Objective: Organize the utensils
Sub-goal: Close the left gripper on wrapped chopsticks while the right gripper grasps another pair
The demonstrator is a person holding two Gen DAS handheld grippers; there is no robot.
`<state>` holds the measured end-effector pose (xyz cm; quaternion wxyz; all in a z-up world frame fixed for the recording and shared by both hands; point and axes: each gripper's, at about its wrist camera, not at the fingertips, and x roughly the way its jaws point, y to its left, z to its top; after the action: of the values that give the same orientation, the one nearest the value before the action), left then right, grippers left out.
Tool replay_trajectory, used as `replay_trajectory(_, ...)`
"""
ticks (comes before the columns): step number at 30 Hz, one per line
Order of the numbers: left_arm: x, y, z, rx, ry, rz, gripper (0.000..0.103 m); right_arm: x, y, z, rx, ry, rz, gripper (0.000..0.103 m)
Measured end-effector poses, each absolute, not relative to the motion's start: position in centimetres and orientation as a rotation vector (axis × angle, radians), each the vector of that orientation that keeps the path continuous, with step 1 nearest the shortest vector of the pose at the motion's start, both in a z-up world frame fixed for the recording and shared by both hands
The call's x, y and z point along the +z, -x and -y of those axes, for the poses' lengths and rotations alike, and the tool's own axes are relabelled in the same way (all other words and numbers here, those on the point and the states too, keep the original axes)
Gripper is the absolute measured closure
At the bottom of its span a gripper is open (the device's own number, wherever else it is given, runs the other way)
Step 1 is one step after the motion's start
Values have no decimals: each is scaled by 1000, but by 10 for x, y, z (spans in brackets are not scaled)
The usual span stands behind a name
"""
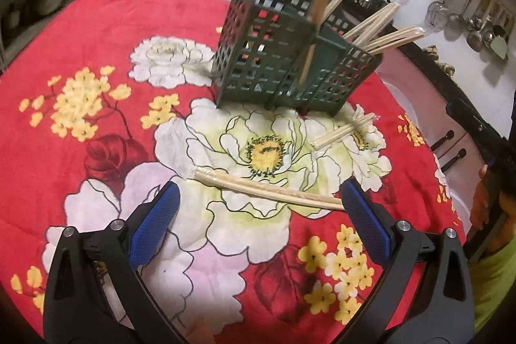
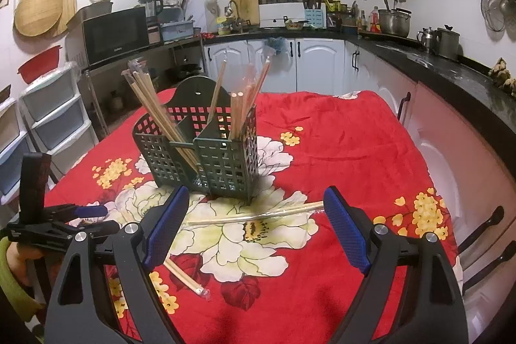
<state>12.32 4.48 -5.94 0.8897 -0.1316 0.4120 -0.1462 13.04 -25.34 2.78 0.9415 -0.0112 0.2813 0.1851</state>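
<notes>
A dark green lattice utensil holder (image 1: 274, 60) (image 2: 206, 150) stands upright on the red floral cloth, with wrapped chopstick pairs leaning in its compartments. Two wrapped chopstick pairs lie loose on the cloth. One pair (image 1: 267, 189) (image 2: 183, 274) lies between the fingers of my left gripper (image 1: 259, 211), which is open and empty above it. The other pair (image 1: 343, 131) (image 2: 254, 216) lies by the holder's base, just beyond my right gripper (image 2: 256, 224), which is open and empty. The left gripper also shows in the right wrist view (image 2: 87, 211).
The red floral cloth (image 2: 338, 150) covers the table. Kitchen counters (image 2: 435, 60), white cabinets, a microwave (image 2: 116, 33) and plastic drawers (image 2: 48, 115) surround it. The table's right edge runs close to the cabinet handles.
</notes>
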Motion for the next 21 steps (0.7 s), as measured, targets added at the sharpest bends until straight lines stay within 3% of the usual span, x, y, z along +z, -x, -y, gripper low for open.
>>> replay_trajectory(4,-69,-133,-49,-290,289,-885,24,20,-140,254,367,25,-601,21)
replay_trajectory(11,-76,-145,-61,-280,344,-897,35,6,-161,258,344,20,-653,24)
replay_trajectory(17,-80,-150,-68,-253,361,-890,65,-10,-191,271,294,23,-733,30)
replay_trajectory(19,-82,-152,-71,-242,358,-892,78,-16,-204,278,278,17,-766,34)
replay_trajectory(21,-83,-153,-73,-239,358,-893,84,-24,-219,286,271,-6,-800,39)
